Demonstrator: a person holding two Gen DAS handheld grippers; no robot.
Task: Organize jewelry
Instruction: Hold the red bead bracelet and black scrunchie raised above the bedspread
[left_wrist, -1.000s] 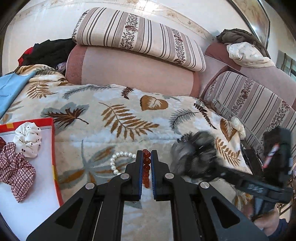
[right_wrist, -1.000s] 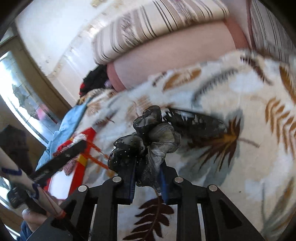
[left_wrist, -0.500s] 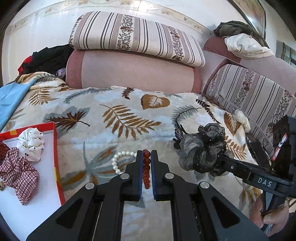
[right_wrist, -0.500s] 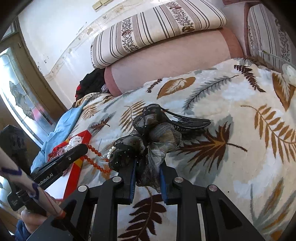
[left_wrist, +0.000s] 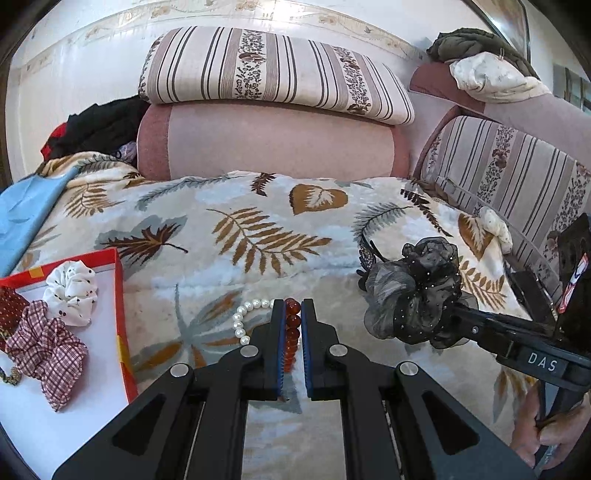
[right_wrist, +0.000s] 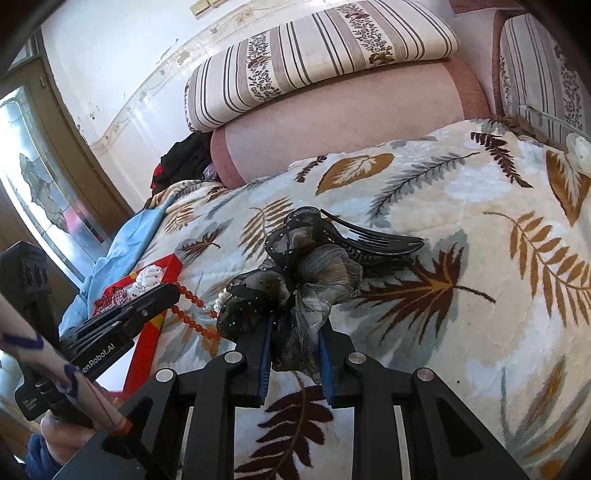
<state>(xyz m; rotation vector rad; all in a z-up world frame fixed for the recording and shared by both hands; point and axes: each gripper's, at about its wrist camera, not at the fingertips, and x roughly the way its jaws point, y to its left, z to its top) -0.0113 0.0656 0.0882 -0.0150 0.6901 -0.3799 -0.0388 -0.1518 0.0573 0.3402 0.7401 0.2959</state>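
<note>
The left gripper (left_wrist: 292, 314) pinches a red bead strand (left_wrist: 291, 328) beside white pearls (left_wrist: 245, 317) on the leaf-print blanket (left_wrist: 236, 236). The right gripper (right_wrist: 295, 332) clamps a black gauze scrunchie (right_wrist: 291, 273). Only the right view shows the black comb clip (right_wrist: 380, 243) whole and reads "enRobot.AI"; the left reads "DAS" and shows 3 scrunchies in the red-rimmed tray (left_wrist: 119, 280).

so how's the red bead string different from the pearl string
The red bead string is dark amber-red and pinched between the fingers of the left gripper; the pearl string is white and lies loose on the blanket. In the right wrist view the red beads trail as a long line, while the pearls show only as a short curve. Both are strands of round beads.
</note>
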